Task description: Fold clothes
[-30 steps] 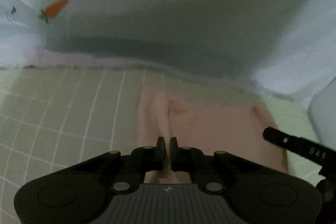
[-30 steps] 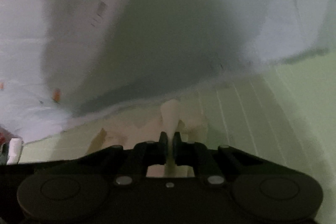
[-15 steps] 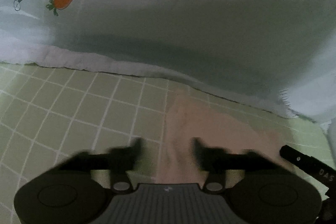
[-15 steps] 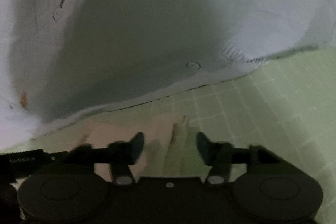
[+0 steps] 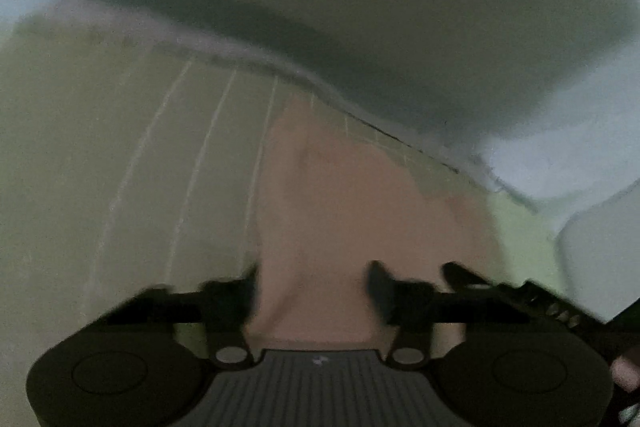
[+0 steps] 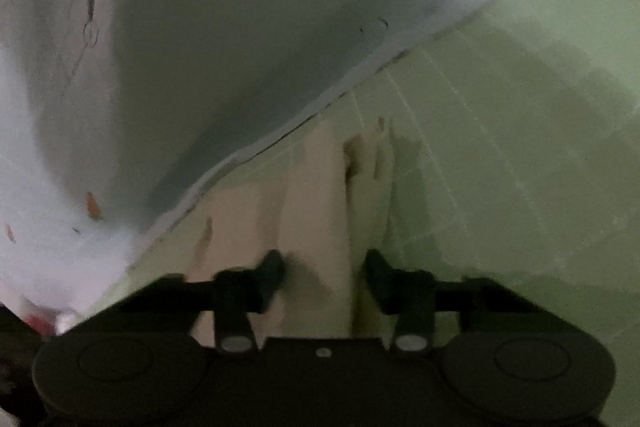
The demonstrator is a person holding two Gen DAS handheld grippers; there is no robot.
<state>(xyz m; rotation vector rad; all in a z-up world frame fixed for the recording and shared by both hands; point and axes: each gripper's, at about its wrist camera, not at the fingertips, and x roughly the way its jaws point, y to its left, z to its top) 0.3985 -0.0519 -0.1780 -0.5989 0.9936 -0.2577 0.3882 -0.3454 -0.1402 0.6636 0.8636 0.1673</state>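
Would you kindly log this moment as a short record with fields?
surface: green checked mat
garment: pink cloth, lying on the mat, partly creased
backdrop: pale sheet with carrot print
left tool: open, jaws just closing, cloth between them, unpinched
right tool: open, jaws just closing, a cloth ridge between them

No legible text in either view. Small pale mark on left gripper (image 5: 316, 285) body, too blurred to read.
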